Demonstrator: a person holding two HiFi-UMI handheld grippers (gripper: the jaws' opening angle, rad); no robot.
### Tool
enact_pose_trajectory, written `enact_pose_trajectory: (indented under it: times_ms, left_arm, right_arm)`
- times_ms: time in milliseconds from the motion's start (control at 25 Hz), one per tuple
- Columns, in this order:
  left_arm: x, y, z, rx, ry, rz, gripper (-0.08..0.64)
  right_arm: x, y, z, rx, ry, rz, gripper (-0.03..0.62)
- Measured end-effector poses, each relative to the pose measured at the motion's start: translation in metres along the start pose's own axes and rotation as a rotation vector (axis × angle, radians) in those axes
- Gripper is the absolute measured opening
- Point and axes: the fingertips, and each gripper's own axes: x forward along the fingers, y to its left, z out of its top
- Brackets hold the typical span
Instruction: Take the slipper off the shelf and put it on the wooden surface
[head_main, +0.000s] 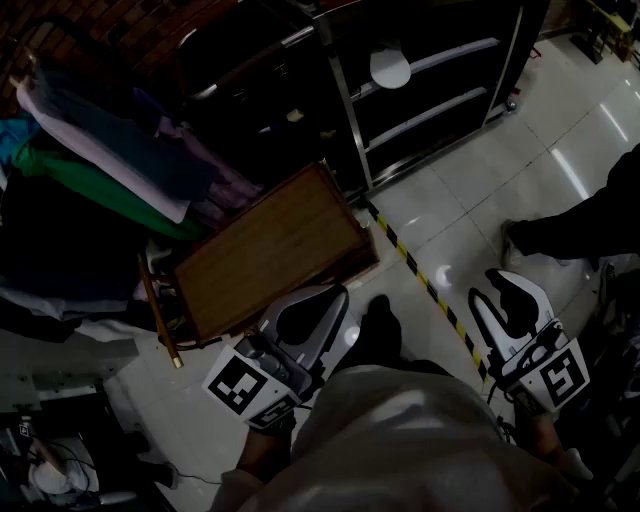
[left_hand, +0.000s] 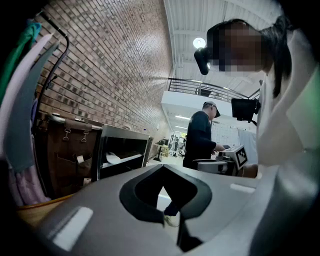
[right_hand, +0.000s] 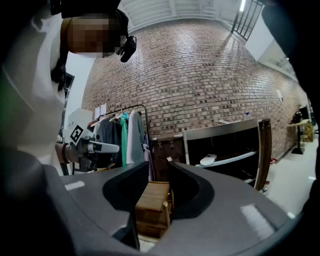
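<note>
Seeing slipper (head_main: 390, 66) on the shelf (head_main: 445, 57), left tongs (head_main: 338, 293) together, right tongs (head_main: 497, 278) slightly apart, both empty; I'd judge it light, bendy, so pinch its near edge mid-length.

Holds a gripper in each hand, low and close in front of the torso (head_main: 400, 440). Carries the left gripper (head_main: 330, 298) (left_hand: 162, 167) on the left side, marker cube facing up, jaws pointing forward and slightly rightward, with the left hand (head_main: 265, 445) behind the cube. Has these jaws closed tip to tip, nothing caught between them. Carries the right gripper (head_main: 497, 283) (right_hand: 158, 167) well apart from the other, jaws pointing forward, with the right hand (head_main: 545, 430) behind its cube. Leaves a narrow gap between these jaws, with nothing held in it.
</note>
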Motion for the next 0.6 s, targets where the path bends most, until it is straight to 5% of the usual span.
enact_pose_trajectory:
  times_ms: [320,600]
  left_arm:
    - [0.039,0.090,0.020,0.024,0.020,-0.085,-0.008]
    - [0.080,0.111,0.015,0.047,0.054,-0.176,-0.008]
  right_arm:
    - [0.069,-0.031,0.018,-0.017,0.020,-0.081,0.095]
    - [0.106,-0.056,0.027,-0.003,0.024,-0.110,0.097]
